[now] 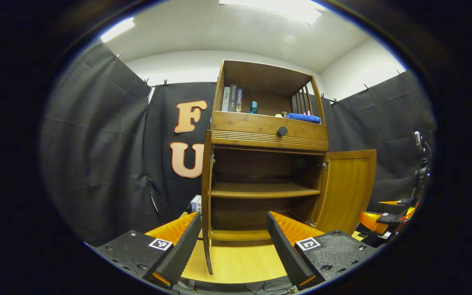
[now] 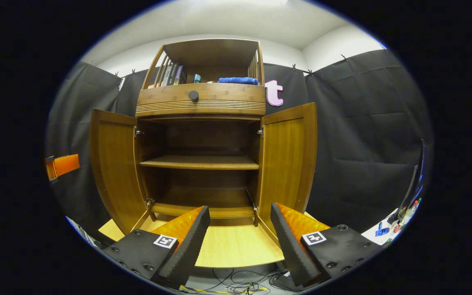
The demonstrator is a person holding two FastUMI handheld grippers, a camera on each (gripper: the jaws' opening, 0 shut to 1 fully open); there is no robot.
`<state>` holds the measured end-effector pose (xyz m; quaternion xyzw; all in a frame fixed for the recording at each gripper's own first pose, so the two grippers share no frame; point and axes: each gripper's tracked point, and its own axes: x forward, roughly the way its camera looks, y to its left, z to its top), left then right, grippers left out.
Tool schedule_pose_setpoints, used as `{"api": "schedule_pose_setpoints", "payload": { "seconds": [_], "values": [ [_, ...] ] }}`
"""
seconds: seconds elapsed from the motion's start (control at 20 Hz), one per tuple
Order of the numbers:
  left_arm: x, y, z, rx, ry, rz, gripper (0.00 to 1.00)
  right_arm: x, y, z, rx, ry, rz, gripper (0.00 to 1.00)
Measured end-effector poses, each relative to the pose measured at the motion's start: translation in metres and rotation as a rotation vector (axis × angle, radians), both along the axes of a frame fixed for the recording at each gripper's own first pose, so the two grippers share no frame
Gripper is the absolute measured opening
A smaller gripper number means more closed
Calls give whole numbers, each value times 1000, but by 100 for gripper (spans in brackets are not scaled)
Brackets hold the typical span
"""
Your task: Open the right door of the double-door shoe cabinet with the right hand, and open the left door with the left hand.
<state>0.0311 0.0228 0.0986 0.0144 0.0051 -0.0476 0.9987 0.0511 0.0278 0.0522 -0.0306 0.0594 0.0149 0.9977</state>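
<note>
With both doors swung out, the shoe cabinet [image 2: 203,159] stands open: right door [image 2: 287,164] at three o'clock of the shelves, left door [image 2: 113,168] at nine. Both the left gripper [image 1: 234,241] and right gripper [image 2: 240,237] hang wide-jawed and empty. From its own camera the left door's edge [image 1: 207,205] seems to sit between the left fingers, so a careless withdrawal could probably knock it shut.

I count one shoe cabinet [image 2: 203,135] at frame centre with two doors: the left door [image 2: 111,168] and the right door [image 2: 287,159], both swung open. One drawer [image 2: 201,100] carries one round knob [image 2: 193,95]. Inside, one middle shelf [image 2: 201,162]. In the top compartment: three books [image 1: 232,98], one small teal container [image 1: 253,107], one folded blue towel [image 2: 238,80].
</note>
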Motion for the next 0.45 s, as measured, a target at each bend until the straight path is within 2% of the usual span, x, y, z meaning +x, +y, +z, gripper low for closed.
{"api": "schedule_pose_setpoints", "payload": {
  "seconds": [0.1,0.2,0.45],
  "values": [
    [-3,-6,1,6,-3,-3,92,-1,0,1,-3,-2,0,100],
    [-6,-7,2,12,-3,-6,92,-3,-2,3,-6,-5,-2,89],
    [-9,-9,2,10,-2,-9,92,-7,0,3,-3,-4,2,96]
  ]
}}
